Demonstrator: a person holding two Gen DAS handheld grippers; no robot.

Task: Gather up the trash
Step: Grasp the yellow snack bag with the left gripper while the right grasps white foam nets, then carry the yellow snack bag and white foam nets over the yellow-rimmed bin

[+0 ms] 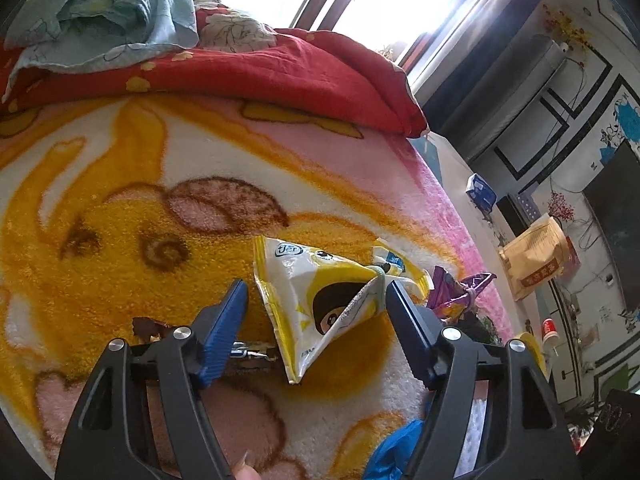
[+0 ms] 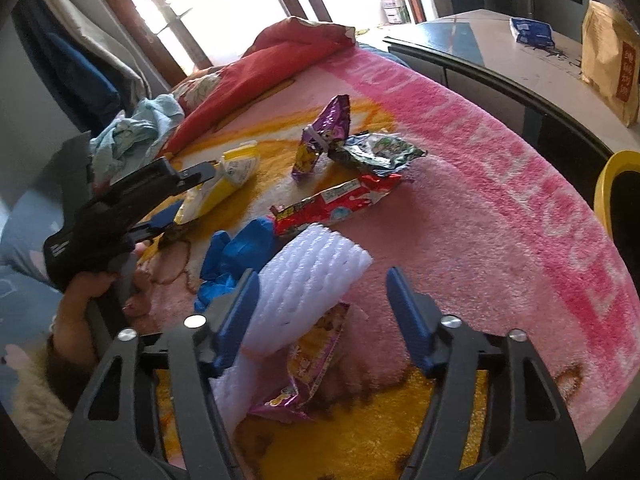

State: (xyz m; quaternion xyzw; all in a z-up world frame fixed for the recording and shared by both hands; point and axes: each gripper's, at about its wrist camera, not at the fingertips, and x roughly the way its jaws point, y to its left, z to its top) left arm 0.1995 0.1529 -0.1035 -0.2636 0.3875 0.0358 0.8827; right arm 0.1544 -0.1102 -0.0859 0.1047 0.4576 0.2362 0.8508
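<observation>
- Bed, under a fleece blanket [image 1: 120,240] in pink, yellow and white, carrying all the trash.
- Red quilt [image 1: 280,68] bunching along the far edge, with a pale blue cloth [image 1: 108,8] piling on top.
- Counter [image 2: 500,56] standing just beside the bed, bearing a tan paper bag [image 2: 608,60] and a small blue packet [image 2: 532,30].
- Left tool [image 1: 316,296] gaping wide, gripping nothing, hovering low over the blanket with its blue pads on either side of the yellow and white wrapper [image 1: 320,300]; far pad nearly touching the wrapper's folded edge.
- Same left tool [image 2: 182,196] showing in the right wrist view, reaching in from the left toward that wrapper [image 2: 216,188].
- Right tool [image 2: 322,300] likewise spreading wide and holding nothing, straddling the white foam net [image 2: 304,284], near pad touching the foam.
- Foam net lying partly over a purple and yellow snack wrapper [image 2: 308,364].
- Blue glove [image 2: 236,256] crumpling just left of the foam.
- Red wrapper [image 2: 336,204] lying beyond the foam, next to a dark green wrapper [image 2: 380,152] and a knotted purple wrapper [image 2: 324,136].
- Yellow rim [image 2: 604,188] peeking in at the right edge, too cropped for identifying.
</observation>
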